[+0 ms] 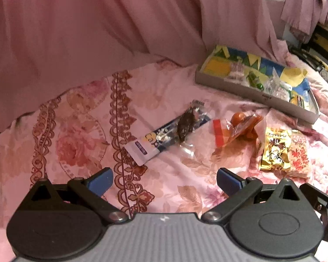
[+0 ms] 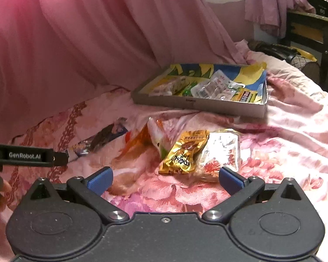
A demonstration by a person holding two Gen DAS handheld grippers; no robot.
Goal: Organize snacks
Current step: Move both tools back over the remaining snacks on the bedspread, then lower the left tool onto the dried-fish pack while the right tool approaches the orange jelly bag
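One gold snack packet (image 2: 184,151) lies just beyond the spread right gripper (image 2: 165,179).

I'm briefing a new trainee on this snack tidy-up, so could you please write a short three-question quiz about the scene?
1. True or false: the gold packet already lies inside the box.
2. Which claw has the gold packet nearest its fingers: A the left claw, B the right claw?
3. Fill in: the blue wrapper lies on the floral ____.

Key: 1 false, it lies on the bedspread in front of the box; 2 B; 3 bedspread.
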